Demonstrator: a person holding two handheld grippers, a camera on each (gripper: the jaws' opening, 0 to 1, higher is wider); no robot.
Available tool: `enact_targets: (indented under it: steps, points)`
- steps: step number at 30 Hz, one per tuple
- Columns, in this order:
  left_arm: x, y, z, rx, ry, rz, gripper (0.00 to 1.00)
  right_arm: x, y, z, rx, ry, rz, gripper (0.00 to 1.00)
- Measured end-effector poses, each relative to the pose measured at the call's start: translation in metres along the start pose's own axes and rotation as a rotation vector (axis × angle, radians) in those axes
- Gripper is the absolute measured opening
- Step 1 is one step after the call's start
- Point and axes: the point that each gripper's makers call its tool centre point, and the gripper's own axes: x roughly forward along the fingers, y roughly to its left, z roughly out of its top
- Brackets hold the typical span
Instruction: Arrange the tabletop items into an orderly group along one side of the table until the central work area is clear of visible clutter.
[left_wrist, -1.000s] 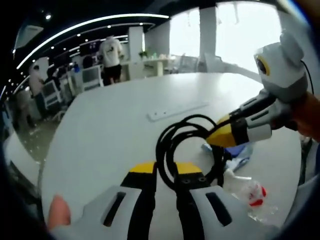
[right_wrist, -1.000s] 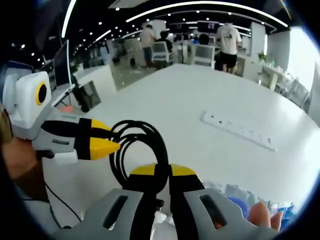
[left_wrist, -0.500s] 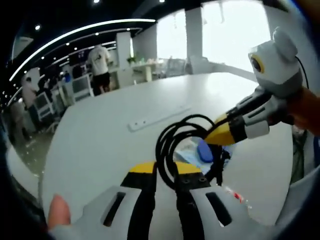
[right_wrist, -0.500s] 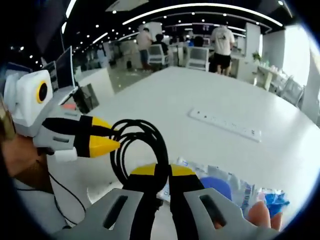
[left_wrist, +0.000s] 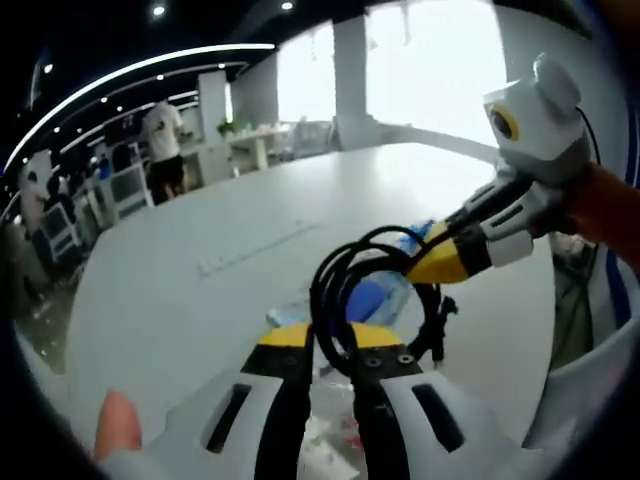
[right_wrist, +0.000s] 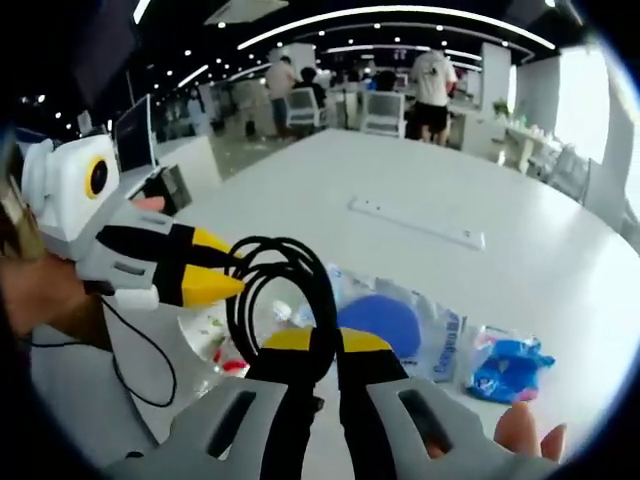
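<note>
A coiled black cable (left_wrist: 320, 290) hangs above the white table (left_wrist: 170, 300), held from both sides. My left gripper (left_wrist: 331, 338) is shut on the loop's lower part. My right gripper (left_wrist: 425, 262) comes in from the right and is shut on the loop's far side. In the right gripper view the cable (right_wrist: 320, 285) rises from my right gripper (right_wrist: 325, 342), and the left gripper (right_wrist: 225, 272) pinches it from the left. Below lie a clear plastic bag with a blue object (right_wrist: 385, 322) and a crumpled blue wrapper (right_wrist: 505, 362).
A white power strip (right_wrist: 415, 222) lies farther out on the table, also seen as the power strip (left_wrist: 255, 247) in the left gripper view. Small red and white scraps (right_wrist: 230, 360) lie near the table's edge. People and office chairs (right_wrist: 385, 110) stand far behind.
Both grippers keep their hold on the cable. Both views have swung, so the plastic bag and blue wrapper now show beneath the cable and the power strip sits farther off.
</note>
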Motion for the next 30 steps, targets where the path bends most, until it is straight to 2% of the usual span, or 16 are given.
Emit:
enact_targets:
  steps: [9, 14, 25, 30]
  points:
    - [0.012, -0.056, 0.007, 0.040, 0.007, -0.099, 0.12, -0.040, -0.024, -0.036, 0.054, 0.017, 0.014, 0.07]
    - [0.017, -0.080, 0.007, 0.051, 0.016, -0.148, 0.12, -0.059, -0.035, -0.055, 0.069, 0.033, 0.026, 0.06]
    - [0.043, -0.130, 0.009, 0.108, 0.059, -0.235, 0.12, -0.084, -0.065, -0.089, 0.107, 0.081, 0.017, 0.06]
    - [0.056, -0.143, 0.007, 0.127, 0.083, -0.249, 0.12, -0.086, -0.078, -0.103, 0.141, 0.100, 0.029, 0.06]
